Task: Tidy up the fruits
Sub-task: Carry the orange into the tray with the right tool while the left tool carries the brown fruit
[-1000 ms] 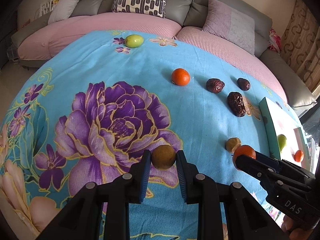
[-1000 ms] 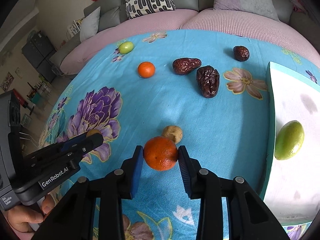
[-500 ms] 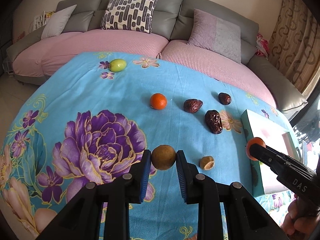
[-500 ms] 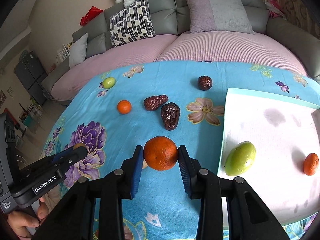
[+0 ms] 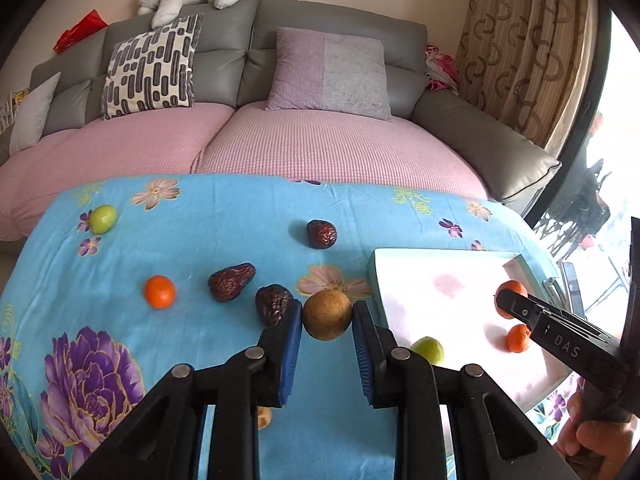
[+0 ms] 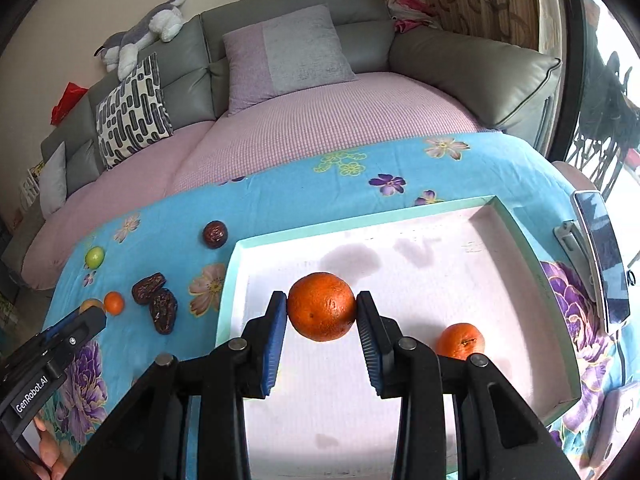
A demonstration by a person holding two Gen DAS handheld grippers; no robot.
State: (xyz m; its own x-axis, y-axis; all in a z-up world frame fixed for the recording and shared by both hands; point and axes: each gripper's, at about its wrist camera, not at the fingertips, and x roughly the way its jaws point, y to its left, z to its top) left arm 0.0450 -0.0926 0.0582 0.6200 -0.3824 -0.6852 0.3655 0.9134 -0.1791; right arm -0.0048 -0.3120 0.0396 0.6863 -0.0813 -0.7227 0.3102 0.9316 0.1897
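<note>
Both fruits have travelled toward the tray point(image 6: 532, 236): with your right gripper point(image 6: 322, 312) clamping the orange point(image 6: 321, 306) and the left gripper point(image 5: 327, 314) the brown fruit point(image 5: 327, 314), lower each gently before releasing.

Black hand-held gripper point(image 5: 327, 344), blue pads point(image 5: 294, 344), silver screws

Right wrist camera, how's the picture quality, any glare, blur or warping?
Right wrist view: sharp on the orange; window at right blown out; fisheye bends the tray rim. Left wrist view: same bowing, dark corners, brown fruit in focus.
</note>
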